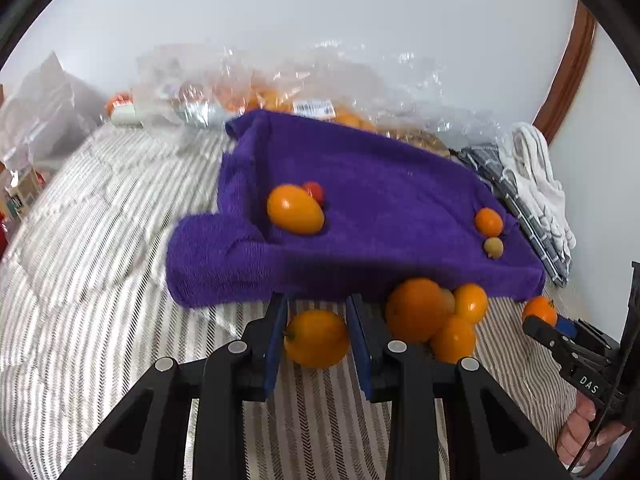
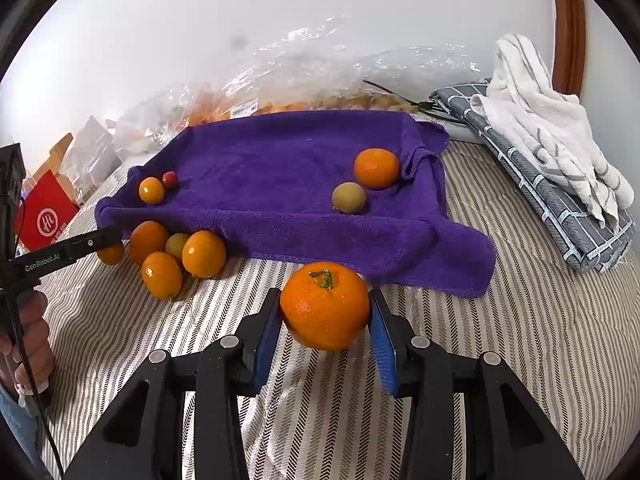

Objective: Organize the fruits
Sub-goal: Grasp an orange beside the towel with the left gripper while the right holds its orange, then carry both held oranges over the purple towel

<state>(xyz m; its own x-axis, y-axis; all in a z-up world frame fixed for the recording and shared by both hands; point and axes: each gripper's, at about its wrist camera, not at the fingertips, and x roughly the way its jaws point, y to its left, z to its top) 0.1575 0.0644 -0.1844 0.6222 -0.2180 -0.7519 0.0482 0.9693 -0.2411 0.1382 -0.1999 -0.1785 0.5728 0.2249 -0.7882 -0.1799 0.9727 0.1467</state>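
Left claw (image 1: 316, 312) angled down, clamped on yellow fruit (image 1: 316, 338); right claw (image 2: 325, 312) angled down, clamped on mandarin (image 2: 325, 306).

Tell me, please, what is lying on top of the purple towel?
On the purple towel: an orange fruit, a greenish fruit, a small orange fruit, a red tomato. Whatever lies underneath is covered.

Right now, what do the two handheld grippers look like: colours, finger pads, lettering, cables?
Both are matte black plastic with angular linkage arms, silver rivets at the pivots and blue ribbed pads on the fingers. The left gripper carries white "GenRobot.AI" lettering along its side, seen from the right wrist view, with a thin black cable hanging beside its handle. The right gripper shows white "DAS" lettering and a similar black cable.
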